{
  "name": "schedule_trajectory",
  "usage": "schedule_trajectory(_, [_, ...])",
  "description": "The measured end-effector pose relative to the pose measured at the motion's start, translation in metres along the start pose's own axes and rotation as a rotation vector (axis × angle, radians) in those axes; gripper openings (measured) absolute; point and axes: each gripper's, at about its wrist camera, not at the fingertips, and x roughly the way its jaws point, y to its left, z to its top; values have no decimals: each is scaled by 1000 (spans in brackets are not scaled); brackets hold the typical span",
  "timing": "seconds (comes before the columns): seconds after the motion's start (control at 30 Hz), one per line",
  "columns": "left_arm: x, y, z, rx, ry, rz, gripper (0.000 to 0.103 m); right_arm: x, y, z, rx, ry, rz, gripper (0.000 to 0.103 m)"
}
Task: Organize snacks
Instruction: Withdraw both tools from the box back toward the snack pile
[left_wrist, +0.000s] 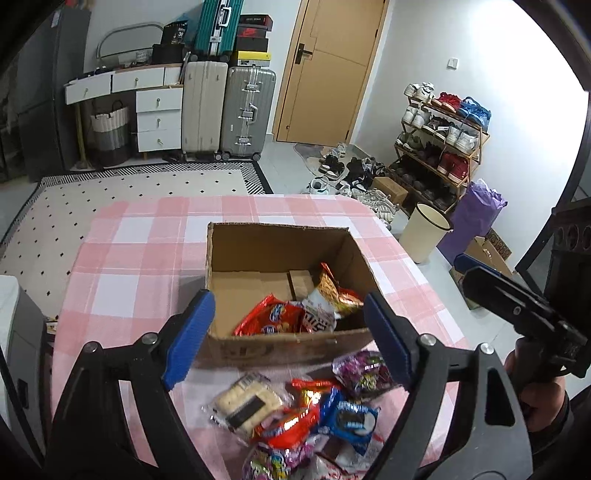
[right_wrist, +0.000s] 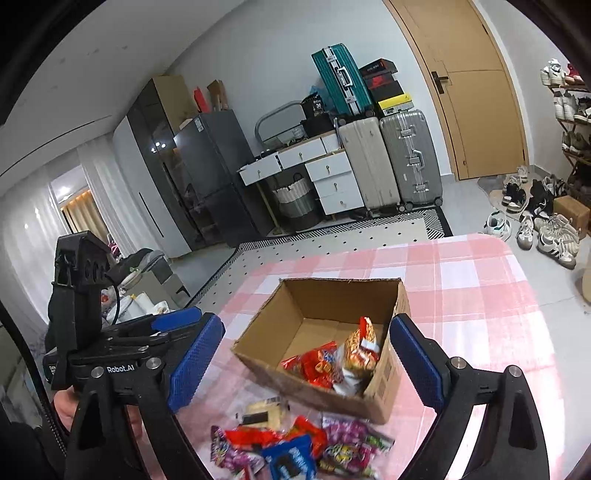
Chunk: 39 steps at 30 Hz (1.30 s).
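Jaws on both my left gripper (left_wrist: 286, 334) and right gripper (right_wrist: 306, 363) gape empty. Loose snacks (left_wrist: 295, 417) crowd the near worktop (left_wrist: 122, 258); grabbing one may drag neighbours off, missing the box (left_wrist: 280, 240).

The room is bright and evenly lit. Strong glare whitens the wall (left_wrist: 535, 122) at right. Straight lines bend near the dark round edges. The snack packets (left_wrist: 306, 417) look blurry.
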Motion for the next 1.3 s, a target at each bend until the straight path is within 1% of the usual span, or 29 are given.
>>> schedule_trajectory(0.43, [-59,-23,-40,16,-31,14,88,-50,37,-37,-47,-14,-10,96])
schedule_trajectory(0.63, [-67,-24,-63,15,-18,16,88,-69,48,-58,-68,-18,-14,97])
schedule_trajectory(0.9, [-81,-28,-89,9,-13,18,89,-80,50,-79,-66,1,-15,97])
schedule_trajectory(0.93, [-84,-28,-93,4,-17,18,91,-81,51,-82,-68,5,-16,97])
schedule_trajectory(0.97, [-87,-27,-97,0,-18,19,96,-82,51,-82,-69,7,-13,97])
schedule_trajectory(1.03, [-90,-25,-102,-7,-25,21,102,-84,51,-87,-72,9,-16,98])
schedule_trajectory(1.23, [-99,-22,-118,-20,-23,18,102,-87,50,-105,-67,30,-15,99])
schedule_trajectory(1.3, [-101,-22,-128,-14,-16,-1,102,-87,50,-111,-66,44,-19,99])
